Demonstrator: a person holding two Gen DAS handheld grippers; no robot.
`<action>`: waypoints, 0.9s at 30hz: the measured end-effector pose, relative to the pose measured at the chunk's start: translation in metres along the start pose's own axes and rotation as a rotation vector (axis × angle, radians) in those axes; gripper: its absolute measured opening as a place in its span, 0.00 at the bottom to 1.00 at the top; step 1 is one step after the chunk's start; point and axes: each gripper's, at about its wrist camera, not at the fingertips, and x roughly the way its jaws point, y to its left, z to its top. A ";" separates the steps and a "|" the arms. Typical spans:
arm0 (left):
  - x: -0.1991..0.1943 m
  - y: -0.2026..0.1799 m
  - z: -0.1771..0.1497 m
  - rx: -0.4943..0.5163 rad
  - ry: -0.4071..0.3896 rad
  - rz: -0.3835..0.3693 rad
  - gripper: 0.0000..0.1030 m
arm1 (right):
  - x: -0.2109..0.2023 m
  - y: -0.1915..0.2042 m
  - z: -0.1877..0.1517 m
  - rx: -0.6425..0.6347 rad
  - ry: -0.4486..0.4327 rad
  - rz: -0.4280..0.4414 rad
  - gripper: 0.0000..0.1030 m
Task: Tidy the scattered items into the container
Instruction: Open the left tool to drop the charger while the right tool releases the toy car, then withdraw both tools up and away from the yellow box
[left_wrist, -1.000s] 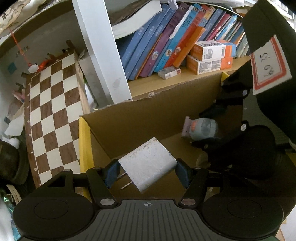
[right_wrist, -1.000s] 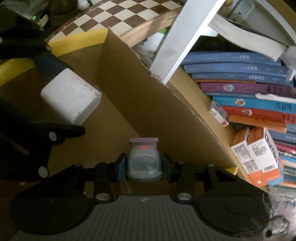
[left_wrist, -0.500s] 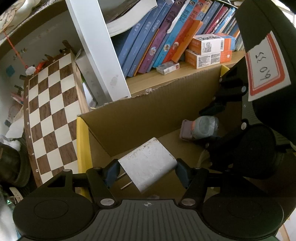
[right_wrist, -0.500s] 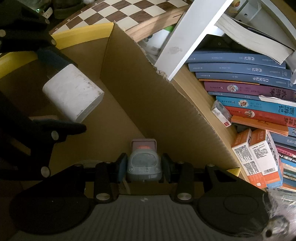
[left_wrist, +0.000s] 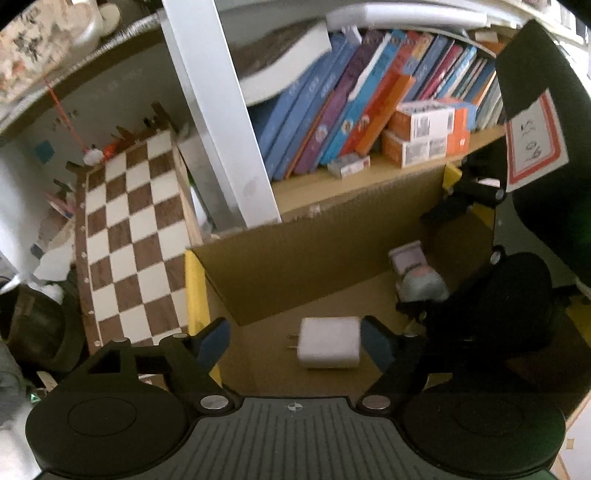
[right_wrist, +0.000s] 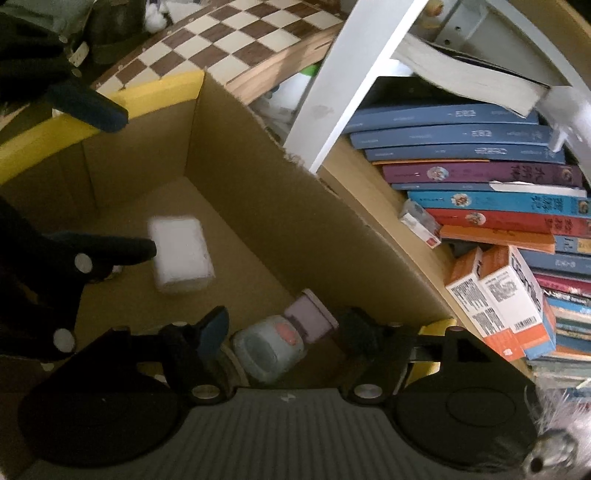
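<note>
A white charger block (left_wrist: 330, 342) with metal prongs lies on the floor of the cardboard box (left_wrist: 314, 251); it also shows in the right wrist view (right_wrist: 181, 254). My left gripper (left_wrist: 295, 341) is open above the box, jaws apart on either side of the charger, not touching it. A small grey-blue gadget with a pink end (right_wrist: 275, 339) lies on the box floor near the right wall; it also shows in the left wrist view (left_wrist: 419, 277). My right gripper (right_wrist: 282, 328) is open around it, jaws wide apart.
The box (right_wrist: 258, 206) has yellow rims and stands against a wooden shelf (left_wrist: 369, 177) with leaning books (left_wrist: 332, 103) and orange-white cartons (right_wrist: 498, 295). A chessboard (left_wrist: 129, 236) leans at the left. A white post (left_wrist: 221, 110) rises behind the box.
Both grippers have opened. The white charger has dropped from the left gripper onto the box floor. The grey-blue gadget has left the right gripper and lies tilted on the box floor.
</note>
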 end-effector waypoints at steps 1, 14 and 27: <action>-0.003 -0.001 0.000 0.001 -0.009 0.004 0.81 | -0.003 -0.001 0.000 0.008 -0.006 -0.002 0.68; -0.049 -0.001 -0.008 -0.045 -0.097 0.037 0.84 | -0.058 -0.004 -0.010 0.100 -0.096 -0.032 0.69; -0.111 -0.010 -0.034 -0.105 -0.192 0.015 0.91 | -0.136 0.001 -0.048 0.229 -0.222 -0.067 0.74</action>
